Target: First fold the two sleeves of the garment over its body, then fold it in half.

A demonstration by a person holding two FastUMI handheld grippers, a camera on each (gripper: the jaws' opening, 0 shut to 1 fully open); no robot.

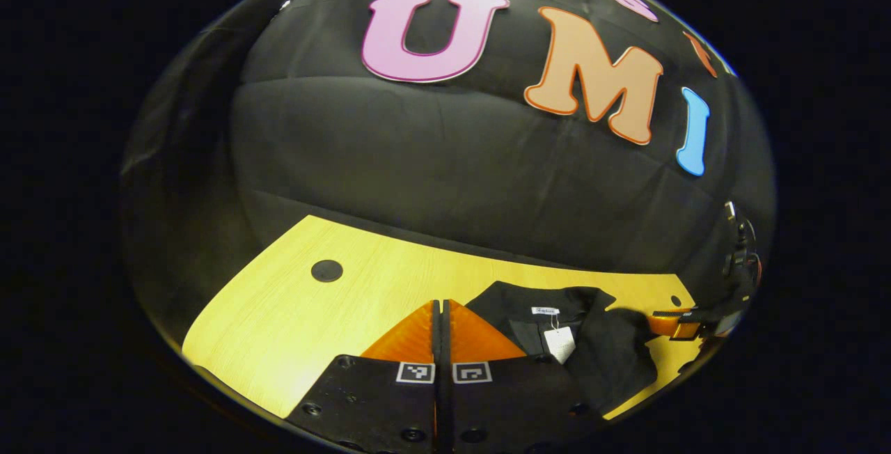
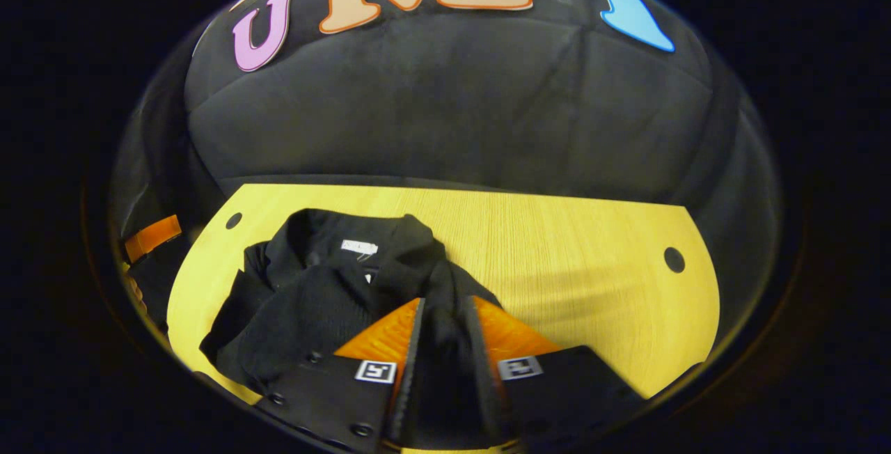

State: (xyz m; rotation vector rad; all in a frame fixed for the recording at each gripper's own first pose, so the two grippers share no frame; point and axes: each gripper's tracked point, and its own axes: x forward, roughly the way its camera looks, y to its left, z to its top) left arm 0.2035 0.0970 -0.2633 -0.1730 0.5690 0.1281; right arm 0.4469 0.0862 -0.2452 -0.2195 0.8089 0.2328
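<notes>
A pale wooden bench (image 2: 571,259) with round dark holes stands against a black cloth wall, and a black garment (image 2: 327,287) lies crumpled on it, collar and white neck label toward the wall, its lower edge cut off from sight. In the right gripper view, the right gripper (image 2: 445,322) has its orange fingers (image 2: 383,335) pinched on a dark fold of cloth whose part of the garment is hard to make out. In the left gripper view, the left gripper (image 1: 441,329) rests with fingers pressed together on nothing beside the garment (image 1: 592,342).
</notes>
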